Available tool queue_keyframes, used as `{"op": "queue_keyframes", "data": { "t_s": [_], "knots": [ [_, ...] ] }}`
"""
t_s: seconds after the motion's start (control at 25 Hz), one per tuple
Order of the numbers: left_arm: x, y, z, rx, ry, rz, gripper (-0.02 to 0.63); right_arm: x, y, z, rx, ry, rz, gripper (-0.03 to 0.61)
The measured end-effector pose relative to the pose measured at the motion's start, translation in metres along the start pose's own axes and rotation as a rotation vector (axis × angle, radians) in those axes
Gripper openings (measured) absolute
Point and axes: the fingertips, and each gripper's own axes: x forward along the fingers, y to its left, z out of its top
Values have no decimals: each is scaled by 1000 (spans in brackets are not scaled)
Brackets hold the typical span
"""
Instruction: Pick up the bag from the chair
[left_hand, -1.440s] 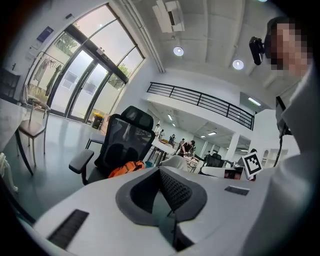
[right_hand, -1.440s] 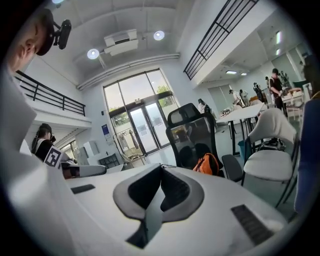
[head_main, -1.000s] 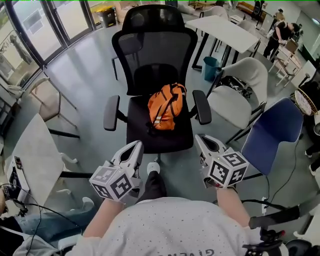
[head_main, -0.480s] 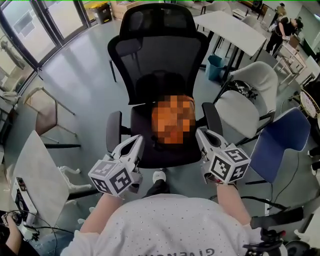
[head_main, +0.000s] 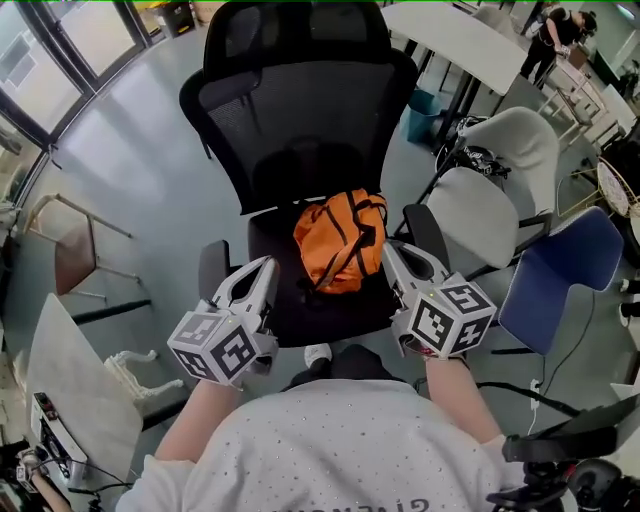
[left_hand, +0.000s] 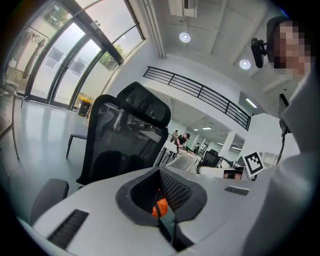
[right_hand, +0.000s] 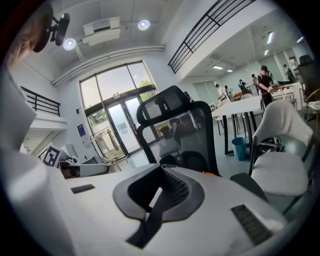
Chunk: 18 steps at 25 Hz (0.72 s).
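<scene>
An orange bag (head_main: 340, 240) with black straps lies on the seat (head_main: 275, 230) of a black mesh office chair (head_main: 300, 120). My left gripper (head_main: 265, 265) hangs over the seat's front left, a little left of the bag, jaws shut and empty. At the bag's right edge, beside the right armrest (head_main: 425, 230), my right gripper (head_main: 390, 248) is also shut and holds nothing. In the left gripper view a sliver of the bag (left_hand: 160, 207) shows through the hollow of the left gripper (left_hand: 160, 170). The right gripper (right_hand: 162, 166) faces the chair's backrest (right_hand: 175, 125).
A white chair (head_main: 490, 200) with dark items on it and a blue chair (head_main: 560, 270) stand close on the right. A white table (head_main: 460, 40) and a teal bin (head_main: 420, 100) are behind them. On the left are a brown chair (head_main: 75, 255) and a table (head_main: 70, 390).
Both grippers have moved forward to the chair, from in front of the seat to either side of the bag. The chair and bag now lie nearer in the head view.
</scene>
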Motion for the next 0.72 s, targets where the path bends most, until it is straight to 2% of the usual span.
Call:
{"op": "queue_keyframes", "data": {
  "t_s": [0.12, 0.28, 0.52, 0.6, 0.72],
  "knots": [
    [24, 2, -7, -22, 22, -2, 6, 16, -7, 5, -8, 4, 16, 5],
    [58, 0, -8, -38, 25, -14, 6, 36, -19, 9, -68, 8, 56, 3],
    [102, 5, -1, -109, -13, 49, 6, 70, -42, 28, -16, 2, 177, 2],
    [114, 8, 1, -127, -32, 69, 5, 83, -52, 34, -2, 11, 194, 2],
    [131, 15, 2, -139, -46, 106, 6, 102, -67, 35, -44, 50, 202, 2]
  ]
}}
